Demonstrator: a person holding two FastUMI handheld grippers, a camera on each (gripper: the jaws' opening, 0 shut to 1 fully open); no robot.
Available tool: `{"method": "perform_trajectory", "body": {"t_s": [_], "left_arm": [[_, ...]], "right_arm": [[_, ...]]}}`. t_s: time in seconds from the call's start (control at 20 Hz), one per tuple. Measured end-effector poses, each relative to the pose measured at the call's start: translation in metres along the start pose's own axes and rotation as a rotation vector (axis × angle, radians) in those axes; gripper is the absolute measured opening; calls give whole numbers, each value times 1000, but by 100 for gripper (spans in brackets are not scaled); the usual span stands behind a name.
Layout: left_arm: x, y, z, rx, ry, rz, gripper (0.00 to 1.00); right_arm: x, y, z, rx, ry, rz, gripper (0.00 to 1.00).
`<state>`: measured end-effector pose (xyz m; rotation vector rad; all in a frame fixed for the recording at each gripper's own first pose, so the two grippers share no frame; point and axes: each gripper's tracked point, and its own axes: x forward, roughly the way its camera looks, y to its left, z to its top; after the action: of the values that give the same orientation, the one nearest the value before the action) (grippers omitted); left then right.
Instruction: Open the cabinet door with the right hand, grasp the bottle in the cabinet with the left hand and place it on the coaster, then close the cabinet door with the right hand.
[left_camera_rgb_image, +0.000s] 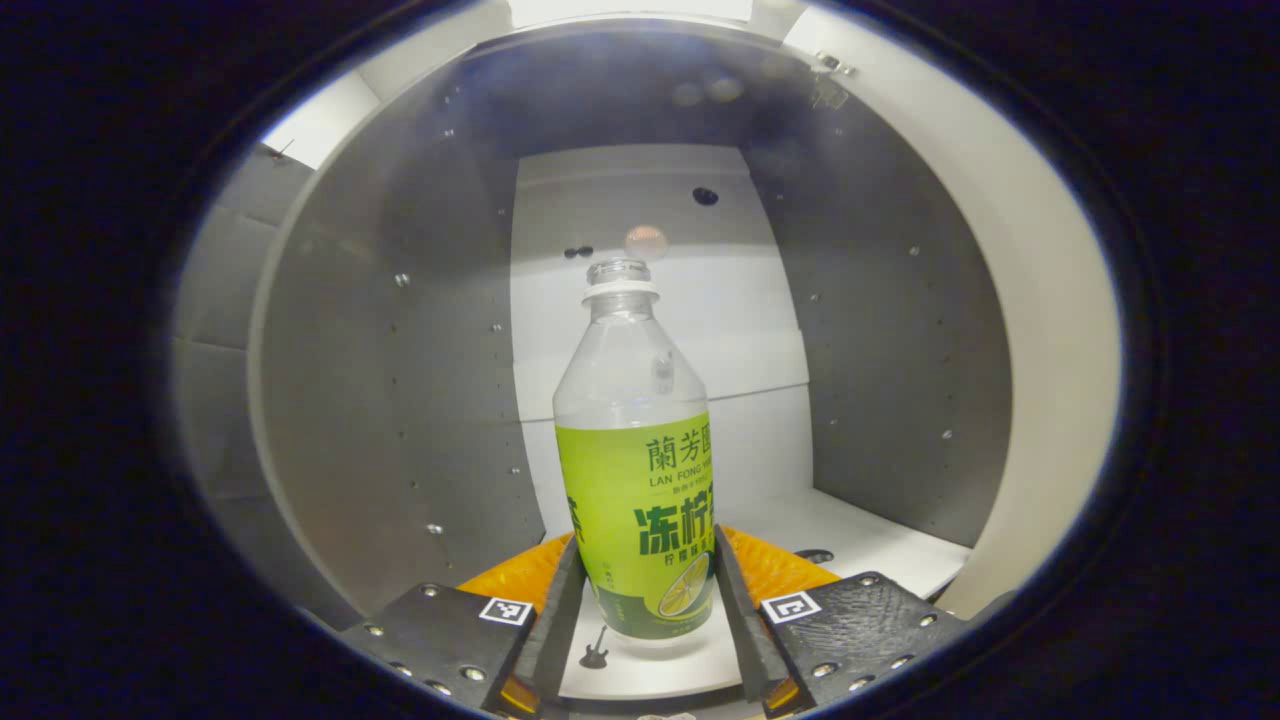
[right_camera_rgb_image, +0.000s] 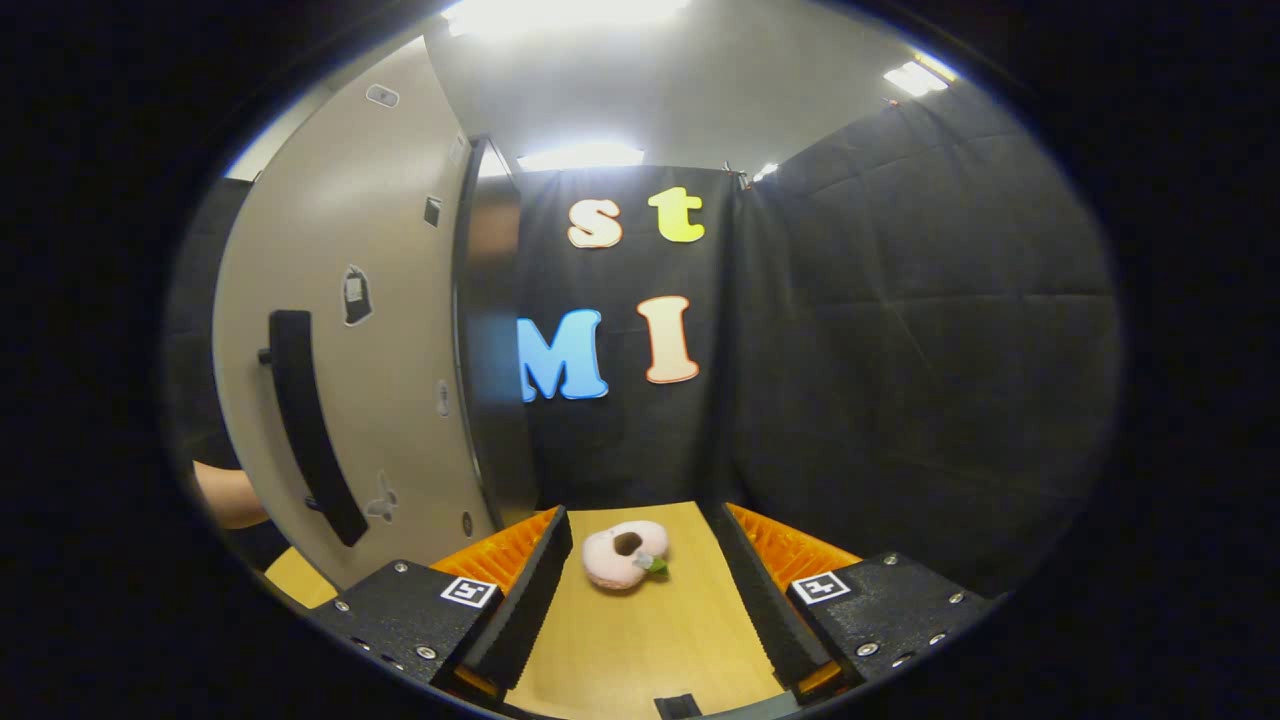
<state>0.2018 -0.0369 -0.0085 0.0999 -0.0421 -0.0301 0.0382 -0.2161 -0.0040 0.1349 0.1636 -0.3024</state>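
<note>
In the left gripper view a clear bottle (left_camera_rgb_image: 637, 470) with a green label and no cap stands upright on the white floor of the cabinet (left_camera_rgb_image: 880, 540). My left gripper (left_camera_rgb_image: 648, 560) is inside the cabinet, open, with its fingers (left_camera_rgb_image: 555, 620) on either side of the bottle's lower part, close to its sides. In the right gripper view the cabinet door (right_camera_rgb_image: 380, 300) stands swung open at the left, its black handle (right_camera_rgb_image: 305, 430) facing me. My right gripper (right_camera_rgb_image: 640, 540) is open over the wooden table (right_camera_rgb_image: 640, 640), holding nothing, to the right of the door.
Grey side walls (left_camera_rgb_image: 400, 400) and a white back panel (left_camera_rgb_image: 660, 220) close in around the bottle. A pink ring-shaped soft toy (right_camera_rgb_image: 625, 556) lies on the table between my right fingers, farther off. Part of a person's arm (right_camera_rgb_image: 225, 495) shows left of the door.
</note>
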Motion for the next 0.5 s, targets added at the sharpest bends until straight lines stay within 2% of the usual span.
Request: {"method": "perform_trajectory", "body": {"t_s": [0.05, 0.1, 0.2, 0.25, 0.35, 0.45, 0.5], "left_arm": [[-12, 2, 7, 0, -15, -1, 70], [-26, 3, 16, 2, -33, 1, 72], [-58, 7, 33, -7, -60, 2, 73], [-74, 8, 39, -11, -72, -12, 73], [-106, 16, 49, -8, -99, -26, 73], [-137, 19, 55, 14, -112, -28, 72], [-151, 23, 57, 28, -120, -27, 63]], "right_arm": [[3, -8, 4, 4, -16, -44, 89], [7, -11, 5, 10, -26, -78, 92], [13, -29, 5, -14, -38, -182, 91], [14, -27, 9, -17, -55, -192, 92], [18, -5, 10, 4, -64, -159, 91], [20, 4, -3, 20, -47, -150, 92], [20, 8, -9, 25, -34, -147, 94]]}}
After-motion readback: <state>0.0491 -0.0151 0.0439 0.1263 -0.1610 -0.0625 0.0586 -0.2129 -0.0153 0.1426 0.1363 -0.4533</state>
